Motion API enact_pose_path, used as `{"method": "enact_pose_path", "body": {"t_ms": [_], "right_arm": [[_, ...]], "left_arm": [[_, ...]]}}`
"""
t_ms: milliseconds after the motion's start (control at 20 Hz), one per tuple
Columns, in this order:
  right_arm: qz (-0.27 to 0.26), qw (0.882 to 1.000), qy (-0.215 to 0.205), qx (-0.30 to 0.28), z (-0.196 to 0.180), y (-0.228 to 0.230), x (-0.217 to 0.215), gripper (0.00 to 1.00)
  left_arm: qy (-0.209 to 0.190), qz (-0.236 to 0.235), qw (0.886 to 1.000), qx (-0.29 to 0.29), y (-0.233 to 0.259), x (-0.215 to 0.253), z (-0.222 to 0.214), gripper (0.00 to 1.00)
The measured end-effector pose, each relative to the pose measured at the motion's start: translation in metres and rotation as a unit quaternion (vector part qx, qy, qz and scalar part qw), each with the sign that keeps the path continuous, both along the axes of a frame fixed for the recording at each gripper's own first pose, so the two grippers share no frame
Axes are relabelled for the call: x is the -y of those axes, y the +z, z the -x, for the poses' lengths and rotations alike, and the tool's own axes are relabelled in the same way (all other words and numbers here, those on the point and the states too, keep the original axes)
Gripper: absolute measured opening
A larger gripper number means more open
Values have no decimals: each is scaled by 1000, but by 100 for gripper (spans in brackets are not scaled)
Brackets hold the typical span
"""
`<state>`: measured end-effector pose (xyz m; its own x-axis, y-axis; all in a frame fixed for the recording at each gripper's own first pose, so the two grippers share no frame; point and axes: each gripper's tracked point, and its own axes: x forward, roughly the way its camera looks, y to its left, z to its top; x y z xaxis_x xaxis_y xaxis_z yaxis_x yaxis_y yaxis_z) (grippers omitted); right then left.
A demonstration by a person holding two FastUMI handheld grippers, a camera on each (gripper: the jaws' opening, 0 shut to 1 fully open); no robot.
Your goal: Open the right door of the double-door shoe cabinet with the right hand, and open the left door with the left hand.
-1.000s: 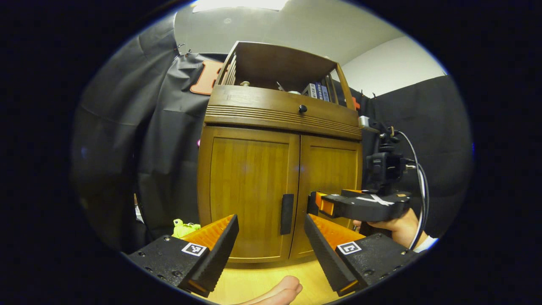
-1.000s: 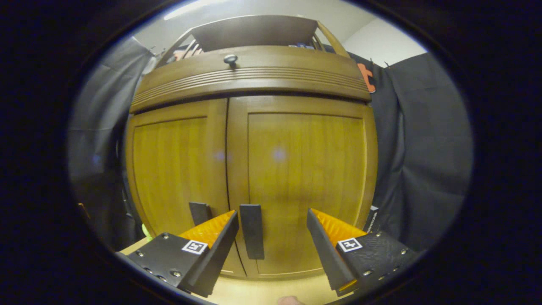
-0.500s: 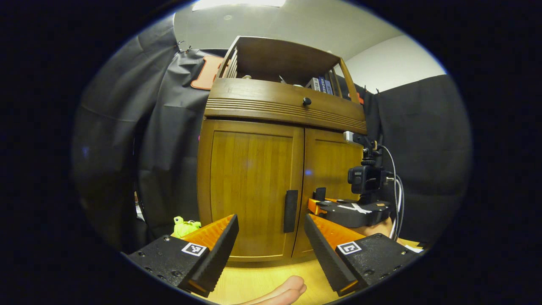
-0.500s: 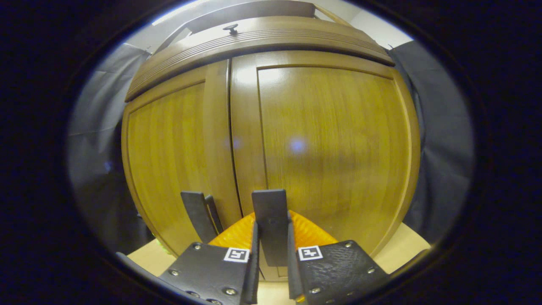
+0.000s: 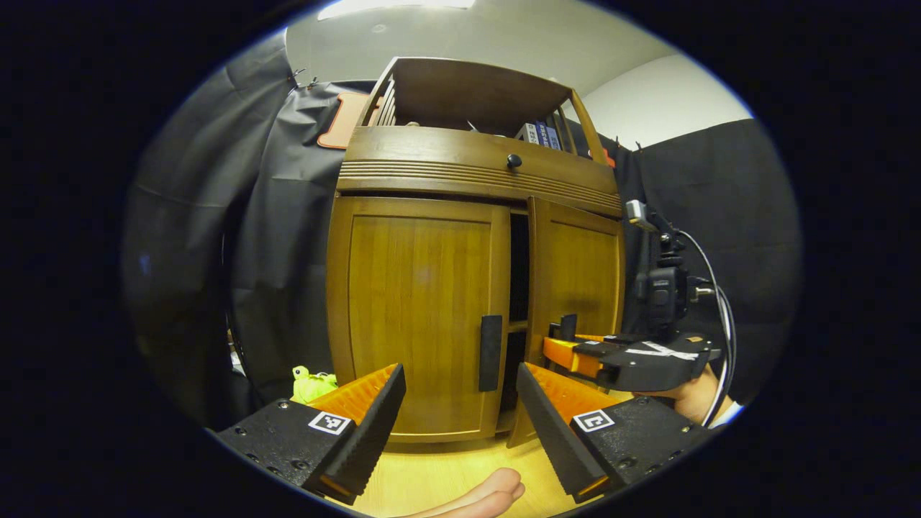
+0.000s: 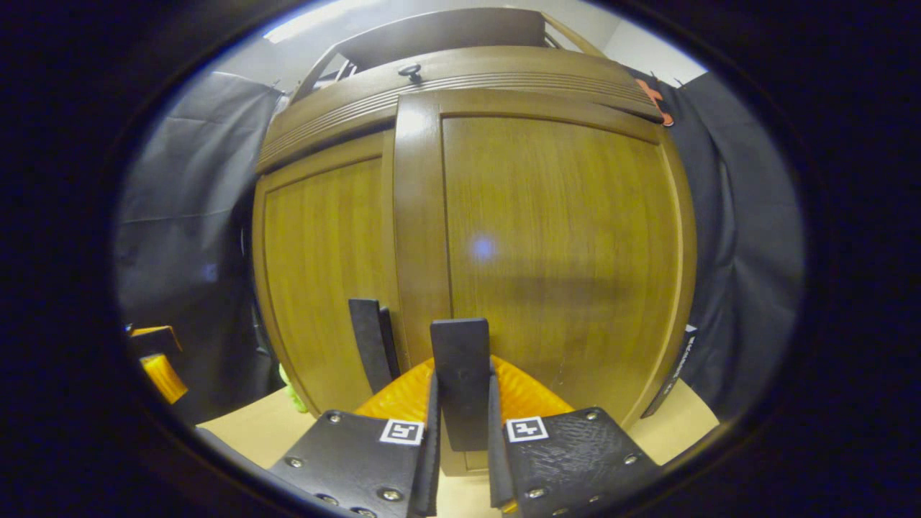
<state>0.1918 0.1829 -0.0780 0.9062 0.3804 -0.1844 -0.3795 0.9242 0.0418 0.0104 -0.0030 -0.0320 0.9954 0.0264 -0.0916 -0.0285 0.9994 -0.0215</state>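
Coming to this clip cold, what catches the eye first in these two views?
The wooden shoe cabinet dominates both views. In the left gripper view its right door stands ajar, with a dark gap beside the closed left door. In the right gripper view the right tool is clamped on the right door's black handle. The left tool hangs open before the left door's handle.

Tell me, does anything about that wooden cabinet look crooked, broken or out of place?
Nothing looks damaged. The right door stands slightly ajar, leaving a dark gap beside the closed left door, because the right hand-held gripper is clamped on its black handle. A bare foot rests on the floor below.
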Motion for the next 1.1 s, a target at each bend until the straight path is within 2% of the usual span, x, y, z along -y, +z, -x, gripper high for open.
{"method": "enact_pose_path", "body": {"t_ms": [450,600,800,1050,1100], "right_arm": [[12,999,39,-2,40,6,32,28],[11,999,41,-3,52,9,44,28],[-17,999,36,-10,61,11,64,27],[-2,1000,22,-4,79,16,93,28],[-3,1000,19,-4,82,16,100,23]], "left_arm": [[-2,-7,1000,-6,-6,4,-6,96],[0,-8,1000,-5,-6,3,-6,96],[2,-9,1000,-3,-6,2,-8,96],[6,-11,1000,-6,-9,1,-10,96],[6,-12,1000,-6,-9,1,-11,96]]}}
